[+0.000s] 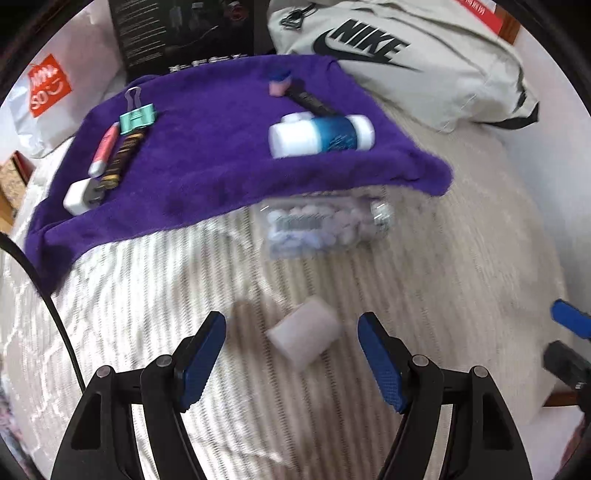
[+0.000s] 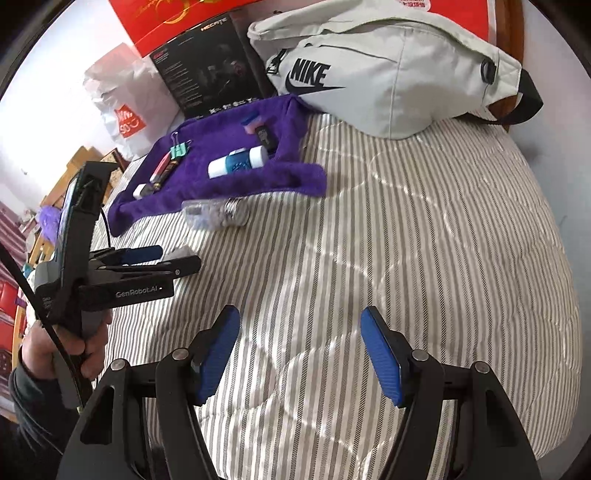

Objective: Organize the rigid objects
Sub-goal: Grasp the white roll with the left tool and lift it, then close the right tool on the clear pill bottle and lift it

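A small pale eraser-like block (image 1: 303, 339) lies on the striped bedspread between the open fingers of my left gripper (image 1: 291, 332), untouched. Beyond it a clear jar of pale beads (image 1: 325, 227) lies on its side at the edge of a purple towel (image 1: 207, 155). On the towel rest a white-and-blue bottle (image 1: 321, 136), a mint binder clip (image 1: 138, 117), a pink tube (image 1: 104, 149), a dark tube (image 1: 120, 158), a white block (image 1: 77, 197) and a black stick (image 1: 310, 103). My right gripper (image 2: 299, 347) hangs open over bare bedspread; the left gripper (image 2: 147, 262) shows at its left.
A beige Nike bag (image 2: 388, 70) lies at the back right of the bed. A black product box (image 2: 207, 70), a red box (image 2: 184, 18) and a white shopping bag (image 2: 122, 103) stand behind the towel. A person's hand (image 2: 62, 350) holds the left tool.
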A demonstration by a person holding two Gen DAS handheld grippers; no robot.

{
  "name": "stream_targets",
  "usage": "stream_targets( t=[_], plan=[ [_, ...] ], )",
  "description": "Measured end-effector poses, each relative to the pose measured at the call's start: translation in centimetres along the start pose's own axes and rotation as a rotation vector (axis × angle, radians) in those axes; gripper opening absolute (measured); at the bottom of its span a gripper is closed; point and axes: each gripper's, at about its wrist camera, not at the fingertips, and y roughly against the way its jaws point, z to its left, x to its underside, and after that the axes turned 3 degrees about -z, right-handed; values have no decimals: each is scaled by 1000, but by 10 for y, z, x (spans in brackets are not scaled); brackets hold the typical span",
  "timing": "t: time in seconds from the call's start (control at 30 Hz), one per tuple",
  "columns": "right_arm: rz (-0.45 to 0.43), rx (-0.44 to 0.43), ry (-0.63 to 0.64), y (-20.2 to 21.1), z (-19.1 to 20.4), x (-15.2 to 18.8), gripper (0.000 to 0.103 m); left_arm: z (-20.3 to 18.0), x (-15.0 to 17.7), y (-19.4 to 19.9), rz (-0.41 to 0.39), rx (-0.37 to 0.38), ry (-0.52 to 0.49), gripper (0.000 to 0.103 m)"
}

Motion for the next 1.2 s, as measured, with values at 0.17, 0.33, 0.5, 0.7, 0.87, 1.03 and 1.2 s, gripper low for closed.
stream_targets(
  t=[0.17, 0.33, 0.5, 0.7, 0.87, 1.03, 1.2],
  plan=[
    [8, -33, -1, -4, -1, 6, 68, 11, 16, 5, 13, -39, 3, 73],
    [6, -49, -2, -3, -2, 6, 68, 16, 23, 10, -1, -24, 21, 72],
    [13, -54, -2, -5, -2, 8, 68, 11, 32, 8, -4, -7, 24, 61],
    [32, -48, -1, -10, 0, 8, 68, 1, 25, 5, -19, -3, 27, 51],
    [44, -44, 12, -13, 7, 9, 68, 0, 11, 1, -25, 2, 63, 50],
    [62, -38, 36, -17, 14, 9, 67, 2, 8, 2, -34, 5, 78, 30],
    [77, -35, 43, -23, 19, 8, 68, 19, 18, 10, -68, 26, 85, 30]
  ],
)
